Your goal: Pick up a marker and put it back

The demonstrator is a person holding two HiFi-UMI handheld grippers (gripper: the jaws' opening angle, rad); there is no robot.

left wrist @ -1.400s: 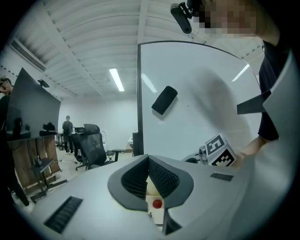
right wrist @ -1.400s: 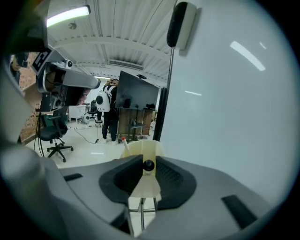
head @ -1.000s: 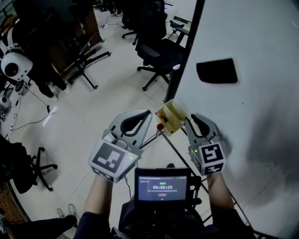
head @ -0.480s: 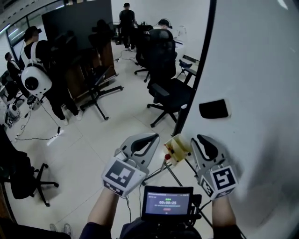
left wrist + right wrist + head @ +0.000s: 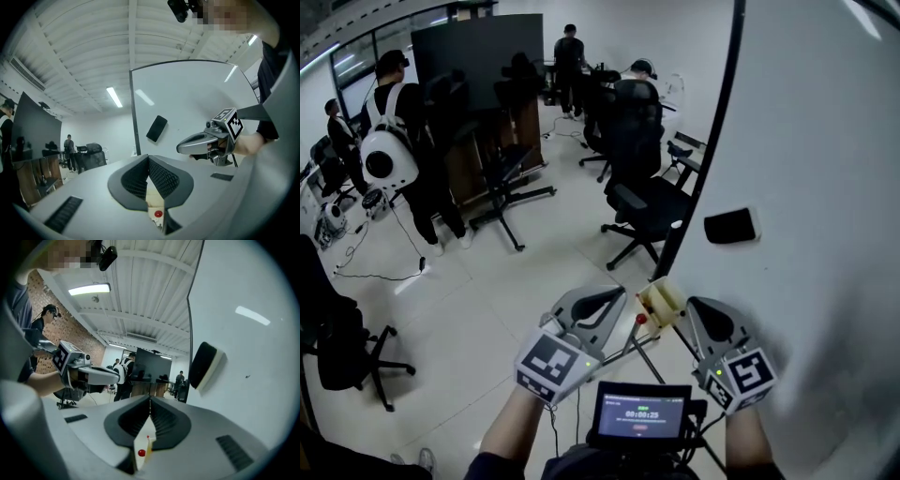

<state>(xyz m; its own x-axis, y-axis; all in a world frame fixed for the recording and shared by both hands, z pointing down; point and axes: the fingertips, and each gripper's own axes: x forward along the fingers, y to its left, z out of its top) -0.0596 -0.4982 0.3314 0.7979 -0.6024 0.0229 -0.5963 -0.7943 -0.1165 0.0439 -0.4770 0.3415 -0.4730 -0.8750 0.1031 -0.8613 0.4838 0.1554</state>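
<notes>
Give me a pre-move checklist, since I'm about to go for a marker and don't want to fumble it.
1. Left gripper empty: ok, jaws together on nothing.
2. Right gripper empty: ok, also shut on nothing.
3. Jaws open for a grasp: not ok, both are shut.
4. Marker located: cannot tell; contents of the tray at the whiteboard's edge are unclear.
5. Eraser out of the way: ok, it sits higher on the board.
</notes>
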